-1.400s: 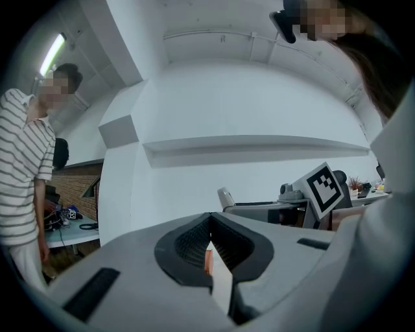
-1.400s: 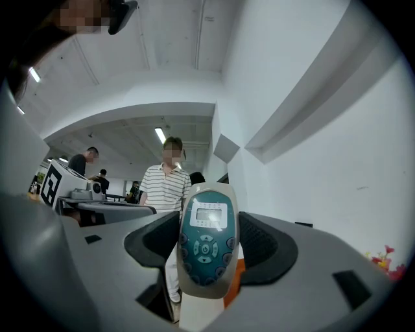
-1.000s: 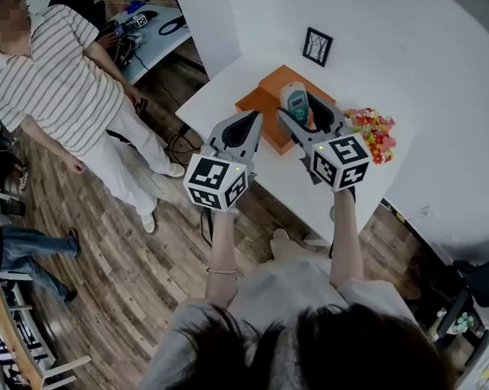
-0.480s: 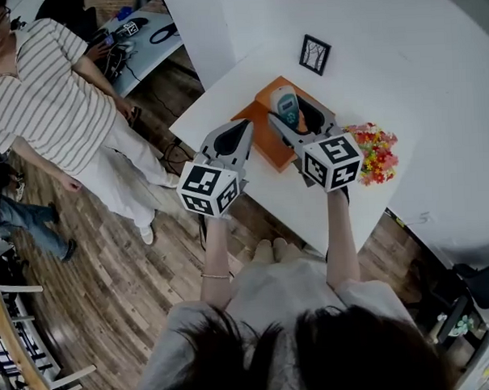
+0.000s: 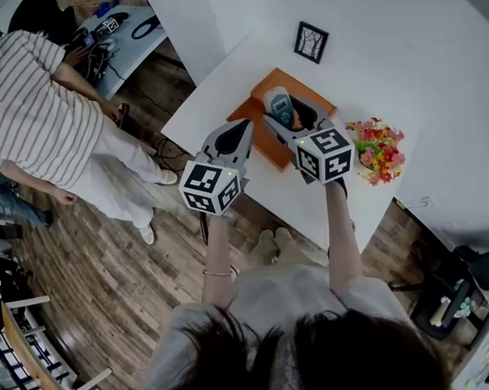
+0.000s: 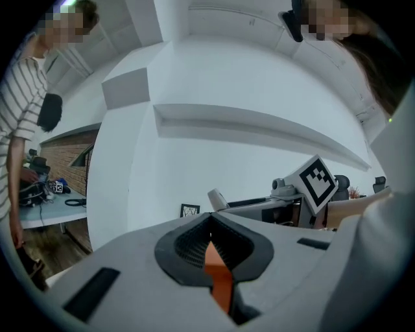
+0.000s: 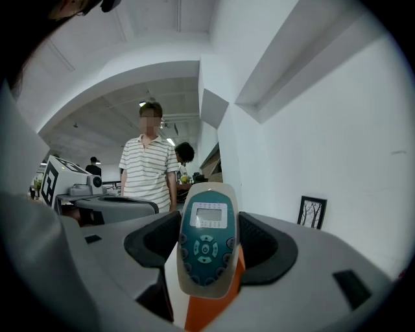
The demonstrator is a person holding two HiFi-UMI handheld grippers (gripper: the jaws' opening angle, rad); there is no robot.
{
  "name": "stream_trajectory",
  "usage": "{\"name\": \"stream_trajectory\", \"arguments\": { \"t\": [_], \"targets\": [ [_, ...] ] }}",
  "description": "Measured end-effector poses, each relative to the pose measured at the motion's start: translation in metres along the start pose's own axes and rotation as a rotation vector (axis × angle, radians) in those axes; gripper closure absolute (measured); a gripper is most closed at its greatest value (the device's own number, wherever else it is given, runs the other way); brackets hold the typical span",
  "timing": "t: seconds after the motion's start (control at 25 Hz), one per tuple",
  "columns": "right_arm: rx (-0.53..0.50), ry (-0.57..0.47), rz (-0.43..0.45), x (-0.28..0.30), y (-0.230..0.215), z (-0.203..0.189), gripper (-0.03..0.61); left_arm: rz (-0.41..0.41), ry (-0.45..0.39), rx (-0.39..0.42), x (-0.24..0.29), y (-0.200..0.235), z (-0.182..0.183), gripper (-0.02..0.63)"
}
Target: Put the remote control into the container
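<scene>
The right gripper (image 5: pixel 294 119) is clamping the remote control (image 5: pixel 279 106) between its jaws, gripping it by the sides of its lower half with the screen and buttons facing up and the screen end pointing far. The remote control is hovering over the orange container (image 5: pixel 254 110) on the white table (image 5: pixel 208 95). Just to the left, the left gripper (image 5: pixel 246 125) is hanging over the container's near left edge, its jaws pressed together with nothing between them. A bunch of artificial flowers (image 5: pixel 378 148) is lying to the right, and a small framed picture (image 5: pixel 311 42) is standing at the far side
</scene>
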State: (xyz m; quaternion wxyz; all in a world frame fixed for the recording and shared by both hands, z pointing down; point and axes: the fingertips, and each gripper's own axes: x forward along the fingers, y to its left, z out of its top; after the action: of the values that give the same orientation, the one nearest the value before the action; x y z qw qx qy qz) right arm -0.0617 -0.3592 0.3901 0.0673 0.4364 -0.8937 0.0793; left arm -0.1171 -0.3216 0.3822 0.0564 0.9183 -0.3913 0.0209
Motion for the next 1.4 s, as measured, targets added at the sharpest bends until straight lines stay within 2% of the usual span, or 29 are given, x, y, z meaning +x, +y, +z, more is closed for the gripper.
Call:
{"name": "stream_trajectory", "arguments": {
  "t": [0.28, 0.6, 1.0, 1.4],
  "targets": [
    [0.022, 0.166, -0.005, 0.03, -0.019, -0.054, 0.291, -0.015, 0.056, -0.06, 0.016, 0.007, -0.035, 0.609],
    [0.055, 0.312, 0.014, 0.054, -0.024, -0.103, 0.291, -0.007, 0.095, -0.096, 0.023, 0.024, -0.056, 0.609],
    [0.072, 0.444, 0.039, 0.081, -0.022, -0.142, 0.291, -0.012, 0.142, -0.129, 0.034, 0.035, -0.079, 0.609],
    [0.042, 0.608, 0.026, 0.095, -0.026, -0.187, 0.291, -0.01, 0.165, -0.134, 0.039, 0.04, -0.089, 0.609]
  ]
}}
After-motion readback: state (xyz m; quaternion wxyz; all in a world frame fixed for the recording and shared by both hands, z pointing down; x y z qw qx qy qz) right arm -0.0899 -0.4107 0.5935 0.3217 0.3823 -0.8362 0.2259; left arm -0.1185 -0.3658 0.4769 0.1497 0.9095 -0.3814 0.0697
